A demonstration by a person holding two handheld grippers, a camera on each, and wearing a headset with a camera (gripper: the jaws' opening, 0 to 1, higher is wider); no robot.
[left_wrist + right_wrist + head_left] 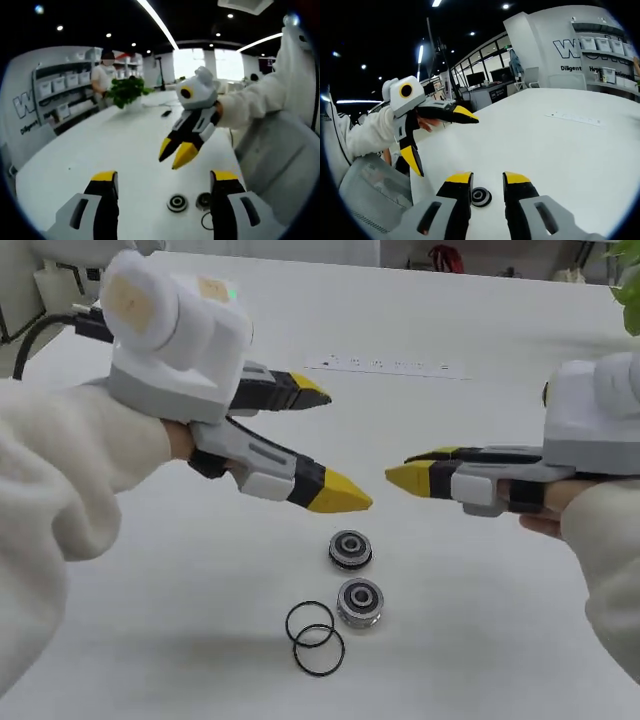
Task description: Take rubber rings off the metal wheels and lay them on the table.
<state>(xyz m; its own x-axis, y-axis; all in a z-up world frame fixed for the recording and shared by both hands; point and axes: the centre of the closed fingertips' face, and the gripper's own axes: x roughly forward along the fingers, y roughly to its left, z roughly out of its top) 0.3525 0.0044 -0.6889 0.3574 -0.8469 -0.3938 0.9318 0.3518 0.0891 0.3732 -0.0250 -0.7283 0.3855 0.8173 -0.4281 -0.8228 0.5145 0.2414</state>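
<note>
Two small metal wheels lie on the white table [480,640]. The farther wheel [350,549] has a dark rubber rim; the nearer wheel [360,601] looks bare and silvery. Two thin black rubber rings [316,637] lie overlapping just left of the nearer wheel. My left gripper [328,444] hovers above and left of the wheels, jaws wide open and empty. My right gripper [405,468] points in from the right, its jaws a narrow gap apart with nothing between them. The left gripper view holds both wheels [190,202] low between the jaws. One wheel [481,196] sits between the jaws in the right gripper view.
A pale printed strip [385,365] lies flat farther back on the table. A black cable [30,340] runs off the left edge. A green plant [125,90] stands at the table's far end, and a person [105,75] stands by the shelves beyond it.
</note>
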